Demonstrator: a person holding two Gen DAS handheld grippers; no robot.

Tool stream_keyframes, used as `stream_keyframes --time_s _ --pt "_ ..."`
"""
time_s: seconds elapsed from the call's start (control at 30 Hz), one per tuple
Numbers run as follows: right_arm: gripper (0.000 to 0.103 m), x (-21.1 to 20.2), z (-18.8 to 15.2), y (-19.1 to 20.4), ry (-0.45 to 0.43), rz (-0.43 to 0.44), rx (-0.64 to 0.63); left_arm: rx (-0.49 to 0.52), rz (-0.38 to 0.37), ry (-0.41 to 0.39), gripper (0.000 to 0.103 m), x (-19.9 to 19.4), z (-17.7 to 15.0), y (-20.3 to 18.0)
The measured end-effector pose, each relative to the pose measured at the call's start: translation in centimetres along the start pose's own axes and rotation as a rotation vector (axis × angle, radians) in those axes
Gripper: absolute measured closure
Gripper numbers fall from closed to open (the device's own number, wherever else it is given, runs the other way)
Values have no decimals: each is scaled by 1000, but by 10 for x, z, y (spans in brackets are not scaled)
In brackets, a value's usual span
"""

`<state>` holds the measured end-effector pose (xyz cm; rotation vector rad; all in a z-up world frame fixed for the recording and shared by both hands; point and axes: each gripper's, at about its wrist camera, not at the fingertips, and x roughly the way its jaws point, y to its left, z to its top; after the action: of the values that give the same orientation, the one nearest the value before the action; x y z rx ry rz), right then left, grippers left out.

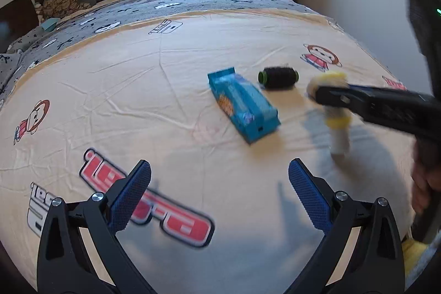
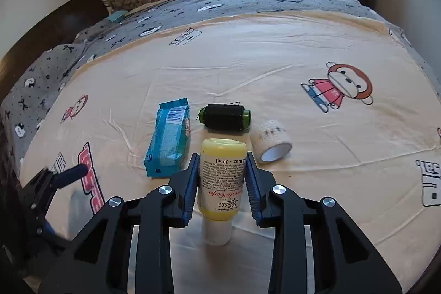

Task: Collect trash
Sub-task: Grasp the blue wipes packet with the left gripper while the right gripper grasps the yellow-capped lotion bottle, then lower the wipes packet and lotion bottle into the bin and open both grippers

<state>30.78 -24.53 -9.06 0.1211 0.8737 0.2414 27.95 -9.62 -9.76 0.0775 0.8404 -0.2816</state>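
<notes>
Right gripper [image 2: 222,178] jaws clamping yellow tube [image 2: 222,178] (cap down), above bedsheet [image 2: 275,59]

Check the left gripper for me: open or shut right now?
Open. In the left wrist view the left gripper has its blue pads spread wide with only bedsheet between them; nothing is held.

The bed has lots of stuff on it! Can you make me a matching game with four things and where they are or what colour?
Things:
1. yellow tube
2. blue packet
3. black spool
4. tape roll

Clues:
A. green ends
B. white, lying on its side to the right of the tube
C. squeezed in the right tool
D. lying flat, left of the spool

Pairs: 1-C, 2-D, 3-A, 4-B
</notes>
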Motion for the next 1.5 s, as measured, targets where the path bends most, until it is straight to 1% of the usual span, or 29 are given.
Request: stream_keyframes --time_s 0.13,0.23,0.33,0.37,0.4,0.43,0.5,0.57,0.6,0.7,0.8,0.9,1.03,1.13,1.27,1.43,1.5 --pt "70 -21 -8 -9 -21 -46 -28 -10 -14 -5 9 13 24 -14" --pt "71 -27 -15 -19 -18 -37 -20 -12 7 11 10 31 43 -22" --pt "71 -36 -23 -26 -24 -14 -6 -25 25 49 19 53 55 -24" --pt "71 -40 -25 -27 -27 -6 -6 -31 29 68 27 61 57 -23" --pt "71 -43 -27 -27 -30 0 -8 -38 29 94 40 69 58 -22" --pt "71 -47 -29 -27 -36 3 -12 -42 27 117 45 76 57 -22" --pt "71 -56 -32 -26 -46 9 -19 -25 41 106 50 76 56 -23" --pt "71 -64 -34 -23 -59 14 -26 -19 27 104 53 71 54 -24" --pt "71 -67 -34 -23 -63 16 -29 -19 16 102 59 65 52 -23" --pt "71 -79 -42 -17 -78 22 -42 -8 2 81 66 46 43 -24" --pt "71 -91 -55 -10 -91 14 -60 27 -19 42 69 14 27 -28" --pt "71 -102 -70 -4 -98 26 -70 60 -46 -2 72 -23 7 -31" --pt "71 -117 -91 3 -109 50 -77 66 -99 -51 74 -72 -27 -29" --pt "71 -129 -112 10 -115 66 -90 67 -151 -66 74 -100 -58 -28" --pt "71 -142 -146 19 -113 82 -102 64 -217 -42 74 -124 -110 -25" --pt "71 -146 -188 23 -76 103 -87 110 -236 38 74 -127 -173 -33" --pt "70 -141 -205 22 -42 122 -64 118 -252 76 74 -125 -195 -37"
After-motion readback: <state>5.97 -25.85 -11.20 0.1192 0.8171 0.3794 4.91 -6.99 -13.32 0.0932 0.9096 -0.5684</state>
